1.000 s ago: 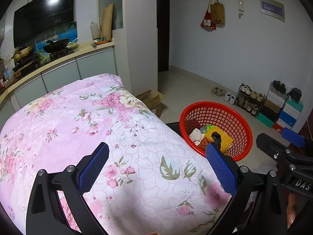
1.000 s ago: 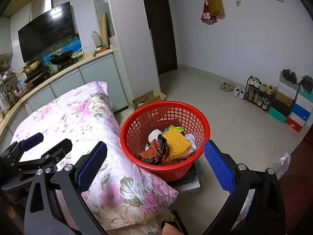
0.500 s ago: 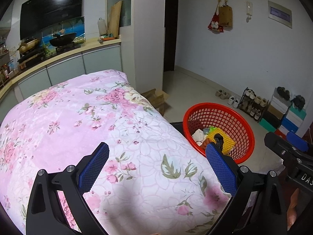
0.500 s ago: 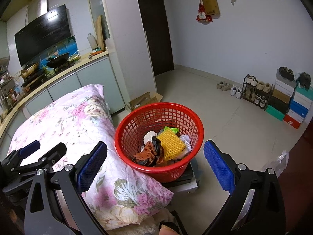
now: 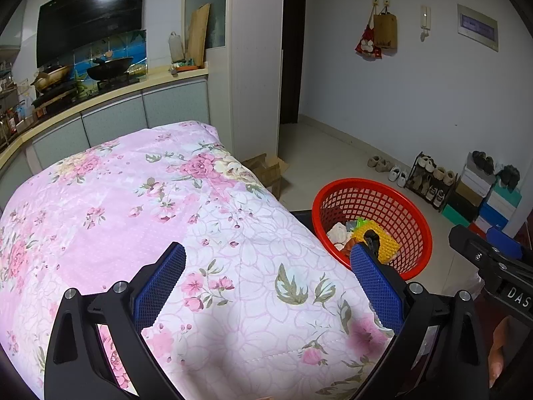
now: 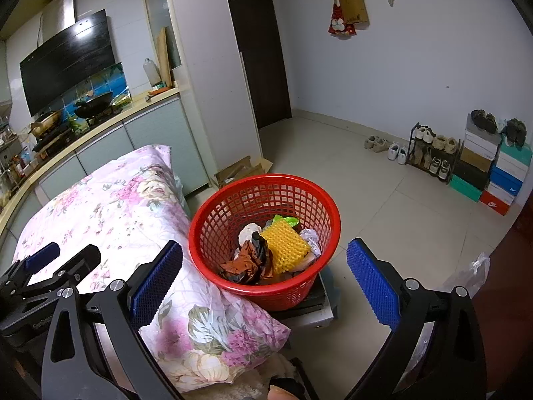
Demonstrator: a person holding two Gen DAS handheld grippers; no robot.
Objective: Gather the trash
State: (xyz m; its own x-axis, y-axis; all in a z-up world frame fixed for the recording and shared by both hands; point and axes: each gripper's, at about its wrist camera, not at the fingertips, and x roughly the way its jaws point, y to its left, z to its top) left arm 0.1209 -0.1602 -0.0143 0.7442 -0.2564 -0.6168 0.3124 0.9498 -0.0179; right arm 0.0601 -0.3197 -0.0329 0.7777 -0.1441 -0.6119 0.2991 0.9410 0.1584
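Observation:
A red mesh basket (image 6: 213,233) stands on a low grey platform beside the quilt. It holds trash: a yellow foam net (image 6: 284,245), a crumpled brown-black bag (image 6: 248,261), white scraps and a green wrapper. My right gripper (image 6: 265,278) hovers open above the basket's near rim, with nothing between its blue pads. The left gripper (image 5: 266,281) is open over the pink floral quilt (image 5: 133,206), empty too. From the left wrist view the basket (image 5: 399,206) lies to the right, past the quilt's edge, and the right gripper's tips (image 5: 486,245) show at the far right.
A kitchen counter (image 5: 110,96) with a wok runs along the back left. A flattened cardboard box (image 6: 243,168) lies by the white pillar. Shoes, a shoe rack (image 6: 429,153) and stacked shoe boxes (image 6: 493,170) line the right wall. A clear plastic bag (image 6: 476,266) lies on the tiled floor.
Both grippers have drawn back and risen a little, so the basket sits lower and farther in the left view. Nothing was picked up or dropped; both stay open.

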